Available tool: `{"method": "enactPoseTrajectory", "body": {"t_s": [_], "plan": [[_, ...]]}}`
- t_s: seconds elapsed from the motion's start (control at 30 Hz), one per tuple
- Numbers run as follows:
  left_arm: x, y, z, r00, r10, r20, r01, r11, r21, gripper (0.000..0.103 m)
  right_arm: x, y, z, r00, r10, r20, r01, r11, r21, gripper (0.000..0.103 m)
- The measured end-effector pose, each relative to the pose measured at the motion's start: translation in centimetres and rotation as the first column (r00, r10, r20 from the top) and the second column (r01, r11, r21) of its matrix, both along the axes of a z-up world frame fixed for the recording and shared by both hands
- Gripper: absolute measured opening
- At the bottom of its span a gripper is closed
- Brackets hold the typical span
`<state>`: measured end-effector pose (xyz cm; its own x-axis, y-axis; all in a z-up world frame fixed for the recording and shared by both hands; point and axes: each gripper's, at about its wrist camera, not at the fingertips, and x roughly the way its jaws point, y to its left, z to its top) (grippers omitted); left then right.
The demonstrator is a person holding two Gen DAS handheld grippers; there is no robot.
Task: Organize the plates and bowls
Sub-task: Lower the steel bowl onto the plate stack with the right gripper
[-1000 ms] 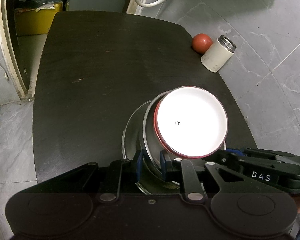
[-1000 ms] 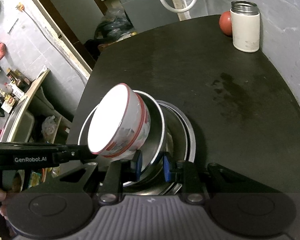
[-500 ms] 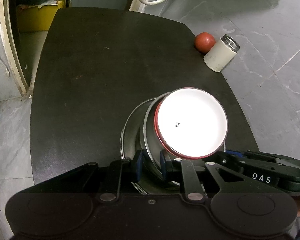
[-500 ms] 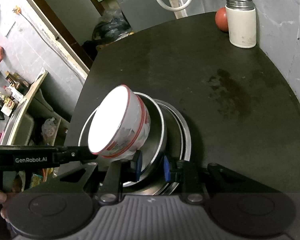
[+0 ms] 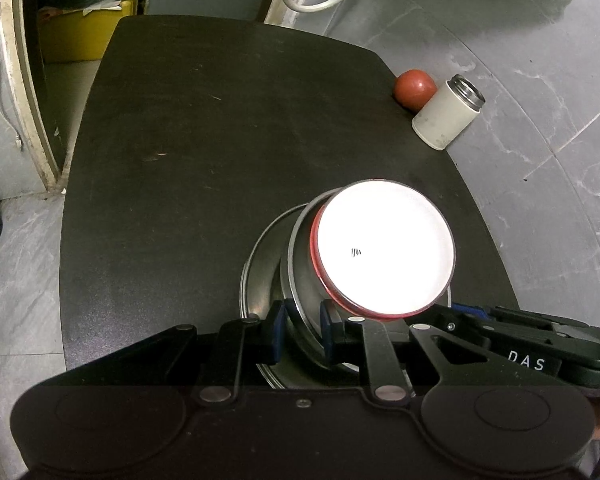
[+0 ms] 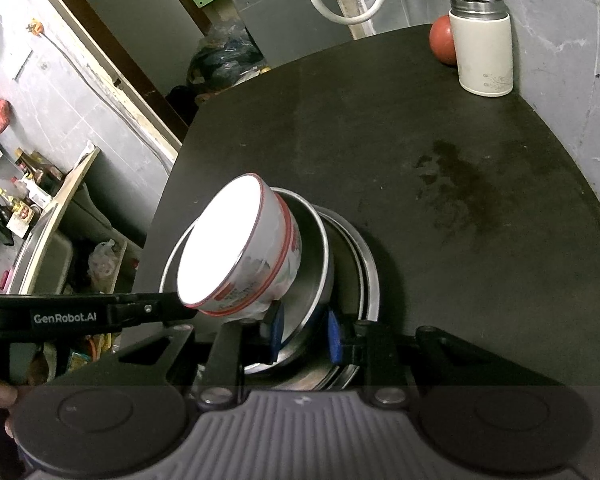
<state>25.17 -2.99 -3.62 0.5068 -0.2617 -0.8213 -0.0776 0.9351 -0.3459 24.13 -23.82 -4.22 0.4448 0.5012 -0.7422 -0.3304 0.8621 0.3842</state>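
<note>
Left wrist view
Left gripper: blue pads clamped on the rim of the round steel bowl.
Red-rimmed white bowl: nested in the steel bowl, tilted.
Flat steel plate: under the steel bowl, on the dark table.

Right wrist view
Right gripper: pads straddle the steel bowl's near rim; whether they press it, I cannot tell.
Cream steel-topped canister: far beyond the steel bowl, beside a red ball.

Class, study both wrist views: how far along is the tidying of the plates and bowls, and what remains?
Done: the white bowl is nested in the steel bowl, above the steel plates. In hand: the left gripper and right gripper each straddle the steel bowl's rim, and the bowls sit tilted. Left: settle the stack level on the table and let go.
</note>
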Motion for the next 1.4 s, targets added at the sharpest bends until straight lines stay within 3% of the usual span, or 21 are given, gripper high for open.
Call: {"method": "enactPoseTrajectory", "body": {"t_s": [1.07,1.4], "plan": [[-0.1,0.3,0.2,1.000,-0.001,0.007,0.001,1.000,-0.001,0.020,-0.7,-0.1,0.1,0.999,-0.028,0.040,0.028,1.000,0.005,0.033],[-0.6,0.5,0.6,1.000,0.006,0.020,-0.006,1.000,0.006,0.028,-1.2,-0.4,0.3,0.998,-0.046,0.045,0.046,0.999,0.012,0.039]]}}
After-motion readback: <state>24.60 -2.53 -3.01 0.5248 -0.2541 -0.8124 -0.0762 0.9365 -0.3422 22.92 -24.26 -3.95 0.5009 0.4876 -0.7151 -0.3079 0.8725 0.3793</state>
